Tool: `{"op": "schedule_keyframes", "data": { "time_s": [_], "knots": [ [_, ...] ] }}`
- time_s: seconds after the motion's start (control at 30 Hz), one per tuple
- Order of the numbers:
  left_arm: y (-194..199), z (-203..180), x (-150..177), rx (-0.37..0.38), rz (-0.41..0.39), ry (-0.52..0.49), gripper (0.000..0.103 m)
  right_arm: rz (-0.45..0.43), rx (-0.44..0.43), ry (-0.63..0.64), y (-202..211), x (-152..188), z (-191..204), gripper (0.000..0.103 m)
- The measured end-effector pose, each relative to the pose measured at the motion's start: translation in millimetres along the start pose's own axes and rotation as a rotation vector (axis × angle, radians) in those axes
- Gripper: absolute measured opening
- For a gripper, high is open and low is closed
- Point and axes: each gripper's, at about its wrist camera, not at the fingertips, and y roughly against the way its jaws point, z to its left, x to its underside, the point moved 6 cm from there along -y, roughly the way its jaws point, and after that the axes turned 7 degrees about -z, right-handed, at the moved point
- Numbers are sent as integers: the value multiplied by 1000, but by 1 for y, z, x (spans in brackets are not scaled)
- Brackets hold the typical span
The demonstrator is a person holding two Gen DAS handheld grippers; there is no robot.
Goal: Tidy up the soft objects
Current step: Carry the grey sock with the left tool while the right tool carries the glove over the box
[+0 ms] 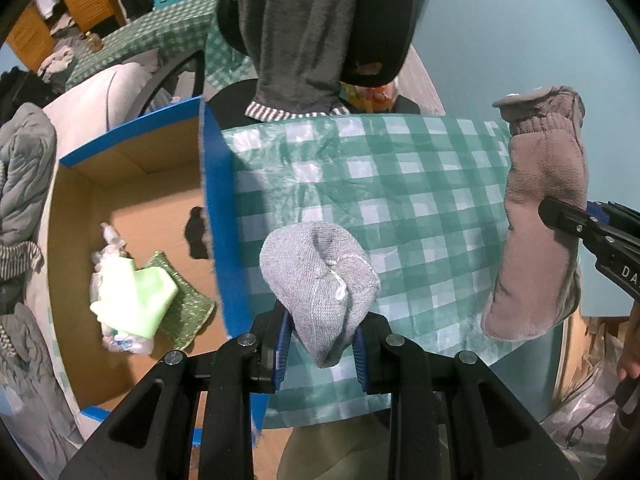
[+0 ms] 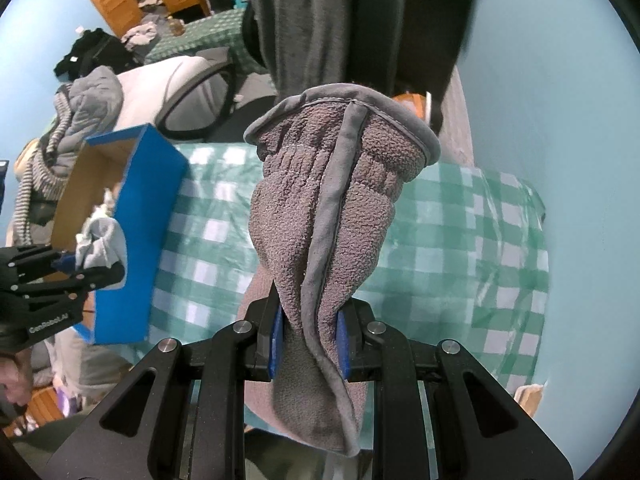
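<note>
My left gripper is shut on a rolled light grey knit sock, held above the green checked tablecloth. My right gripper is shut on a brownish-grey fleece mitten, which stands up from the pads with its cuff at the top. In the left wrist view the mitten hangs at the right, pinched by the right gripper. The right wrist view has the left gripper with the sock at the left, in front of the blue-edged cardboard box.
The open box left of the table holds a lime cloth, a green knit piece and a small black item. A chair draped with grey clothing stands behind the table. Grey garments pile up at the far left.
</note>
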Motion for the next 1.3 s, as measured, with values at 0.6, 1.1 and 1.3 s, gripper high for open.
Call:
{"op": "schedule_keyframes", "data": {
  "time_s": [0.6, 1.1, 1.3],
  "knots": [
    [27, 72, 14, -46, -41, 142, 27, -15, -122, 130, -6, -32, 85, 20],
    [40, 137, 24, -97, -57, 237, 27, -16, -219, 241, -23, -59, 170, 20],
    [40, 158, 28, -112, -55, 262, 27, -7, -249, 280, -33, -67, 199, 20]
  ]
}}
